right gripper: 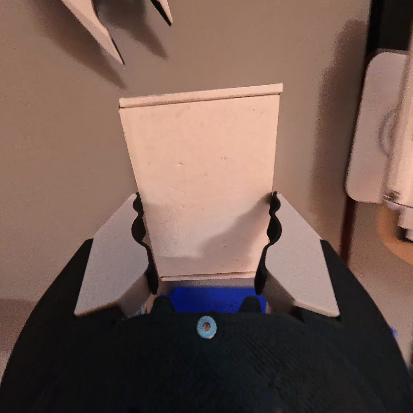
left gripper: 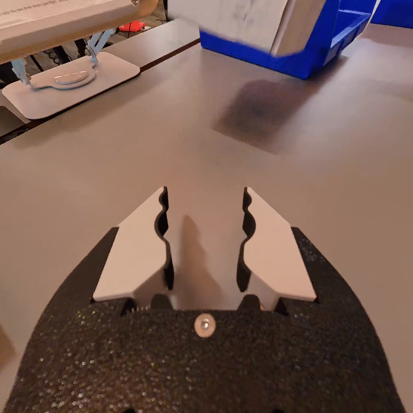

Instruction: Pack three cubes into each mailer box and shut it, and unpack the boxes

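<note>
Fingers of right gripper (right gripper: 205,243) clamp a closed white mailer box (right gripper: 199,178) by its sides, held above the surface (right gripper: 55,134) with the blue bin (right gripper: 214,299) under its near end. Left gripper (left gripper: 205,239) hangs released, empty. Box probably just lifted from bin; view blurred. Set down flat, squarely, before releasing.

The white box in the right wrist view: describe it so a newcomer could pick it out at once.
Start from the grey table filling the right wrist view. Between the right gripper's two fingers a closed white box is held, its flat face toward the camera, with a blue bin showing under it. It is the only thing clamped; the left gripper farther off holds nothing.
</note>
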Available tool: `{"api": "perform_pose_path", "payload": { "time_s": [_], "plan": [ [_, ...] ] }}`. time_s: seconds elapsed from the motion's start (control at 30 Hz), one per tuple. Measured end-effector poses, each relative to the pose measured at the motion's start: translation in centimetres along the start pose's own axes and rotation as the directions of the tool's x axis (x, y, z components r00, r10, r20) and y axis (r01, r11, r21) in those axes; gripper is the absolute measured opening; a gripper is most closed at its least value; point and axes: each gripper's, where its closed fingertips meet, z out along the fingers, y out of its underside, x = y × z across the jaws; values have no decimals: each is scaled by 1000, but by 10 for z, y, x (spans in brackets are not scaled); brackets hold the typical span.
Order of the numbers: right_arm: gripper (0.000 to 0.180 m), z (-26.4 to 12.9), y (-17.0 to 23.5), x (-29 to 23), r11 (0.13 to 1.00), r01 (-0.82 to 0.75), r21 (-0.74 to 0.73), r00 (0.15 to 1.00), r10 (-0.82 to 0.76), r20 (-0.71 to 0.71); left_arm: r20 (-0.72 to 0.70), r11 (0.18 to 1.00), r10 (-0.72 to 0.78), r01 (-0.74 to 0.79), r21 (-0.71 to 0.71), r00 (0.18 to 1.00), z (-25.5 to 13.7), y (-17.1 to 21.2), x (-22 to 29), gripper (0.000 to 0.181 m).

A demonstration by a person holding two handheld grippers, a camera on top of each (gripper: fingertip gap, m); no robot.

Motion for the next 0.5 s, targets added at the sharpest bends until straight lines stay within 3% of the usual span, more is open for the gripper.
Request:
{"api": "perform_pose_path", "payload": {
  "time_s": [0.27,0.37,0.5],
  "plan": [
    [112,-139,107,65,942,-14,-337,962,-78,-260,9,998,48,-47,-38,999,4,5,4,61],
    [112,-157,160,86,908,-79,-411,955,-49,-292,5,997,57,-57,-51,998,5,6,5,60],
    [112,-140,209,109,896,-131,-424,951,-7,-308,5,997,60,-60,-51,998,5,6,5,57]
  ]
}}
